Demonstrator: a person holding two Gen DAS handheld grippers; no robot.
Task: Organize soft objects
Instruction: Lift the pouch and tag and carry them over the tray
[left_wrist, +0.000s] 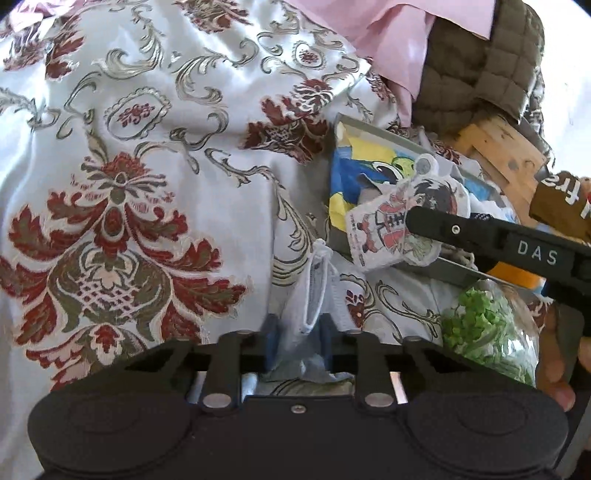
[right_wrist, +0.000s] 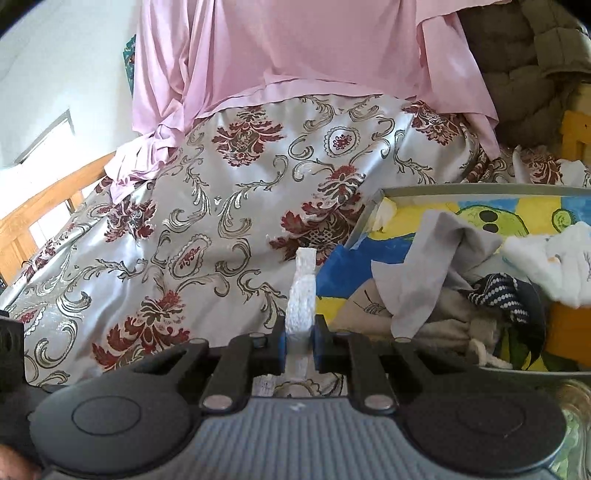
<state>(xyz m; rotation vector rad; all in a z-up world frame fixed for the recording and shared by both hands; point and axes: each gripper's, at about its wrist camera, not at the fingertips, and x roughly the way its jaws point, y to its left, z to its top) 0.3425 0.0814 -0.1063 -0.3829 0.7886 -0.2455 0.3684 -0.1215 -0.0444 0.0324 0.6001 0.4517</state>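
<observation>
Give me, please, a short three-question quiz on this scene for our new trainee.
1. True or false: the fingers of the right gripper are empty.
2. What colour is the sheet draped over the floral bedspread? A) green B) pink C) black
3. What does the left gripper hold?
Key: 1 false, they pinch a white strip; 2 B; 3 a pale grey-blue cloth.
</observation>
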